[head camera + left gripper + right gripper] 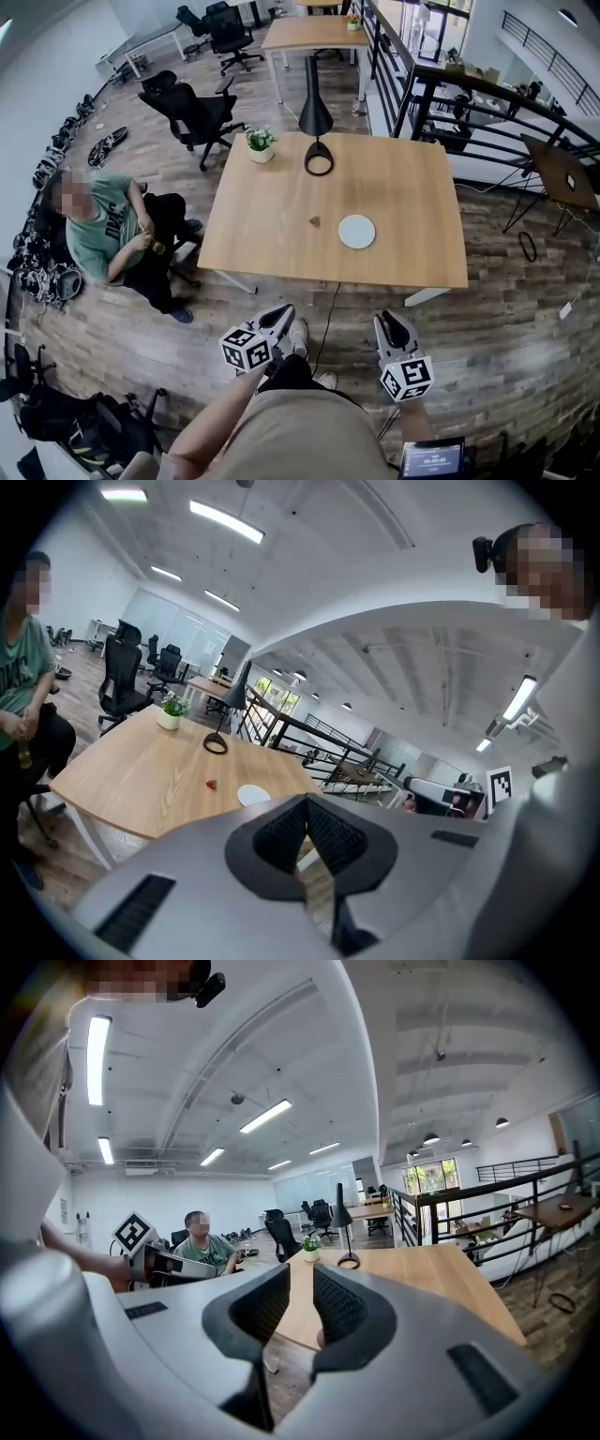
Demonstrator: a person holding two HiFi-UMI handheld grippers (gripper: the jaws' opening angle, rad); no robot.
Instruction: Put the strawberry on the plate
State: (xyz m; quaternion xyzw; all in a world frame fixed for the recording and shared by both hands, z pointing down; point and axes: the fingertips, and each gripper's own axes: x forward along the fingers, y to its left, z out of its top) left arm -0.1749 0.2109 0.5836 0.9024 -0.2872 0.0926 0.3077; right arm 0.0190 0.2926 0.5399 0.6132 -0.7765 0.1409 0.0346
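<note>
A small red strawberry (314,222) lies near the middle of the wooden table (281,234). A round white plate (356,231) sits just to its right. In the left gripper view the strawberry (211,784) and plate (253,795) lie far ahead on the table. Both grippers hang short of the table's near edge, over the floor. My left gripper (284,310) is shut and holds nothing (307,803). My right gripper (387,322) is also shut and holds nothing (302,1274), and the strawberry does not show in its view.
A black lamp (316,122) and a small potted plant (260,142) stand at the table's far edge. A person in a green shirt (103,234) sits left of the table. Office chairs (192,112) stand behind, and a black railing (487,103) runs at the right.
</note>
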